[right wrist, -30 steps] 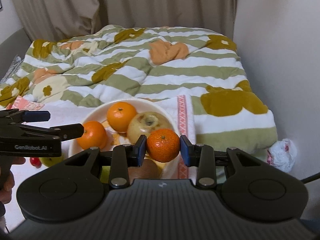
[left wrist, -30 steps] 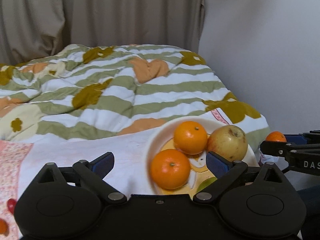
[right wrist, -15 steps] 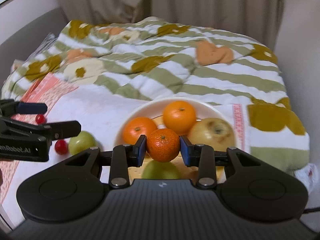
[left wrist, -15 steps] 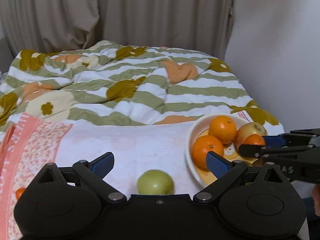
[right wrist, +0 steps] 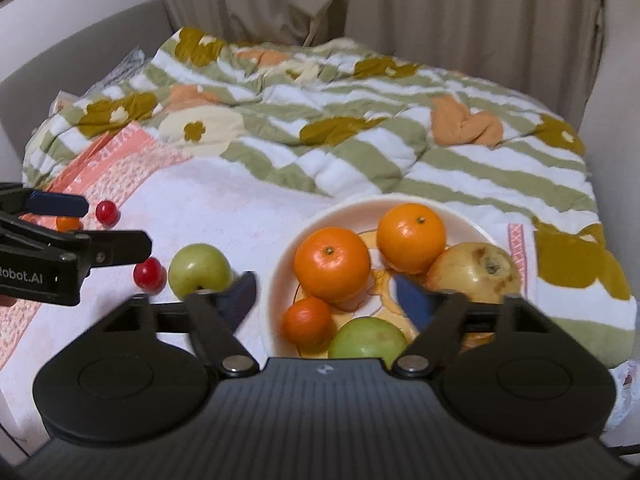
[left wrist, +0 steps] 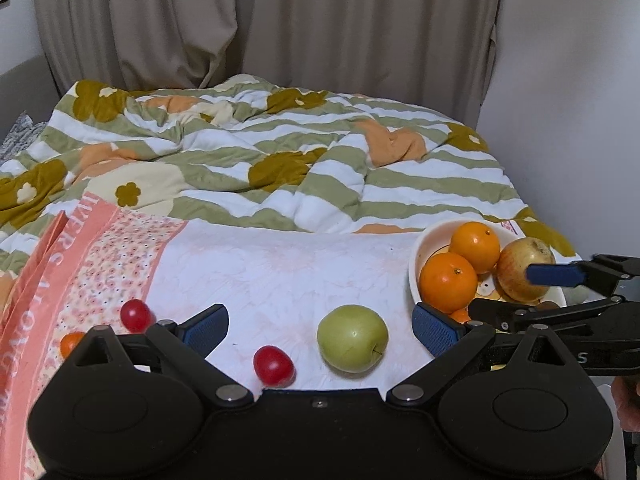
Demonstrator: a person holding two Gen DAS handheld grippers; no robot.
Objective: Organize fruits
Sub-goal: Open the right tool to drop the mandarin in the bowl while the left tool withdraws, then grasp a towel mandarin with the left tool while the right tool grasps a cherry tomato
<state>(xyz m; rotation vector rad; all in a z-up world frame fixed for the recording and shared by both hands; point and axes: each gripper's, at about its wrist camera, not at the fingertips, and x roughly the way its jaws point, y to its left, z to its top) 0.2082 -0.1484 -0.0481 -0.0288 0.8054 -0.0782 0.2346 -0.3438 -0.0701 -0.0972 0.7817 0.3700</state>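
Note:
A cream bowl on the bed holds two large oranges, a small mandarin, a yellow-brown apple and a green apple. My right gripper is open and empty above the bowl's near side, over the mandarin. A loose green apple and a red tomato lie on the white cloth between the fingers of my open, empty left gripper. The bowl also shows in the left wrist view.
A second red tomato and a small orange fruit lie left on the pink floral cloth. A striped quilt covers the bed behind. A wall stands at right, curtains at the back.
My right gripper has opened and let go of the mandarin, which now lies in the bowl. My left gripper has swung left, bringing the loose green apple and tomatoes between its fingers.

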